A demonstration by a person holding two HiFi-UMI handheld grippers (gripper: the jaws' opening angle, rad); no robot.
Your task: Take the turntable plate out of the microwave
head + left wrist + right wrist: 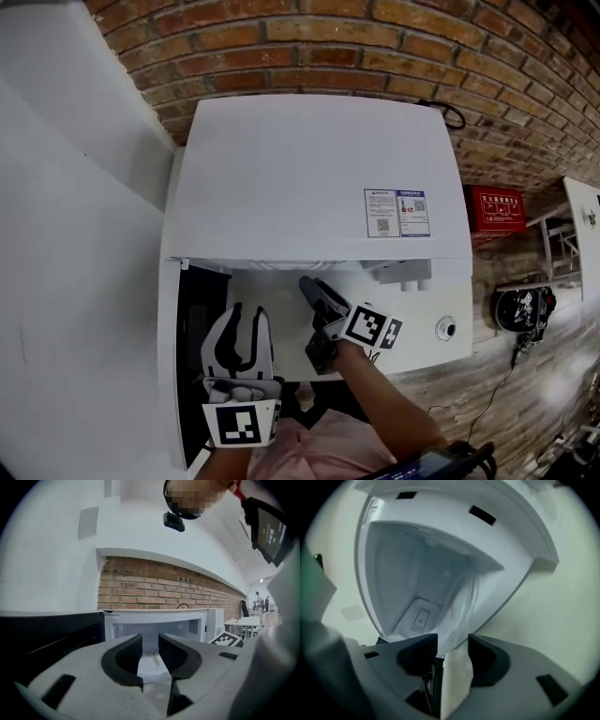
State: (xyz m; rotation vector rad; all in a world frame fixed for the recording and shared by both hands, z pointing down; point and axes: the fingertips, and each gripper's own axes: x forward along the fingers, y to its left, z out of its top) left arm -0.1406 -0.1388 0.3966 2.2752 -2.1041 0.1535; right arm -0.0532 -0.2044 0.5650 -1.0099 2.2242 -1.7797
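Observation:
The white microwave (309, 178) stands with its dark door (192, 319) swung open to the left. The clear glass turntable plate (151, 660) lies on the cavity floor; in the right gripper view, which is rolled sideways, the plate (463, 603) shows inside the cavity. The head view hides it under the microwave's top. My left gripper (242, 319) hangs in front of the door, open (150, 644), nothing between its fingers. My right gripper (309, 286) is at the cavity mouth, open (452, 644), with the microwave's white front edge (454, 681) seen between its jaws and no pad pressing on it.
A brick wall (375, 47) runs behind the microwave and a white wall (66, 234) stands at the left. A black cable (453, 114) lies at the microwave's back right corner. A red box (494, 208) and wooden floor (525, 394) are to the right.

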